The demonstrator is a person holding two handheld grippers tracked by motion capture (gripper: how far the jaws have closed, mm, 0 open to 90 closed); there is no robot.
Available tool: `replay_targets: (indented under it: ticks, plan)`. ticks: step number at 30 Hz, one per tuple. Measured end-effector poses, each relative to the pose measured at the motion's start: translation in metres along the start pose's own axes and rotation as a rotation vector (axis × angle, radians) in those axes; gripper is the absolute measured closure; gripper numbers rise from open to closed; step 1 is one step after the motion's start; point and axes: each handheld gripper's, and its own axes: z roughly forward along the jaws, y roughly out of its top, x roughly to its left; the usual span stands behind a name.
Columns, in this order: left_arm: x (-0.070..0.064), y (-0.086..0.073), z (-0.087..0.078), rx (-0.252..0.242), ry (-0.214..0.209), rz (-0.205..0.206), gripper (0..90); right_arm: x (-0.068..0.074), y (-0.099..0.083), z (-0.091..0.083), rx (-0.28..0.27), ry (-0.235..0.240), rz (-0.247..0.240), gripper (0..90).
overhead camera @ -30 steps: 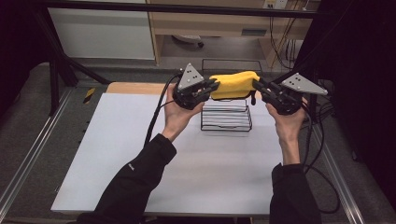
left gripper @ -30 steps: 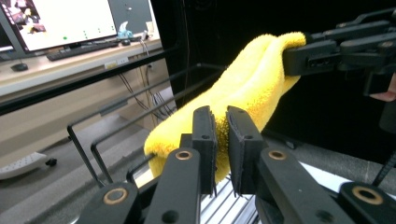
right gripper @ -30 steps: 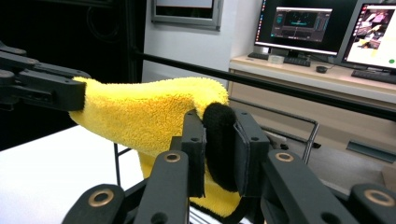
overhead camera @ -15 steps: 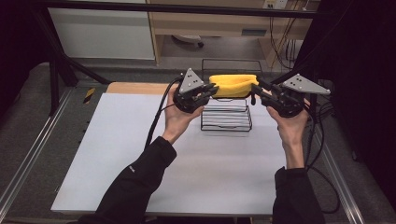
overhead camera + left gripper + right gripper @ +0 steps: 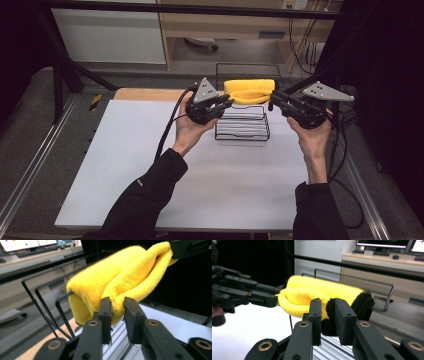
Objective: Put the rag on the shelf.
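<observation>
Yellow cloth (image 5: 249,91), folded, above wire rack (image 5: 242,127).
Left gripper (image 5: 226,103) and right gripper (image 5: 274,99) each pinch one end between their fingers.

A white table top (image 5: 150,190) on a grey floor (image 5: 30,115); monitors (image 5: 387,243) behind.

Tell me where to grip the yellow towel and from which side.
Grip the yellow towel at its two short ends, one gripper from each side: it hangs as a long folded roll above the wire rack, and each end fold offers a thin edge for jaws.
</observation>
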Motion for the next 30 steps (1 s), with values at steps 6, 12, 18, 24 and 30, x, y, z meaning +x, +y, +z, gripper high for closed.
replay_targets:
  ticks: [6,12,18,24,30]
  plan:
    - [0.001,-0.013,0.003,0.051,-0.023,-0.03,69.1,-0.001,-0.023,0.007,0.053,-0.002,0.005,73.7]
    - [0.003,-0.022,0.015,0.093,0.003,-0.051,72.4,-0.007,-0.042,0.015,0.08,-0.021,0.028,72.6]
    - [0.007,-0.027,0.026,0.108,0.026,-0.071,74.6,-0.015,-0.055,0.025,0.084,-0.032,0.067,72.9]
    - [0.009,-0.03,0.024,0.122,0.012,-0.073,71.0,-0.016,-0.059,0.024,0.072,-0.028,0.077,66.3]
    - [0.01,-0.036,0.011,0.153,-0.008,-0.076,57.5,-0.01,-0.055,0.015,0.056,-0.006,0.092,50.8]
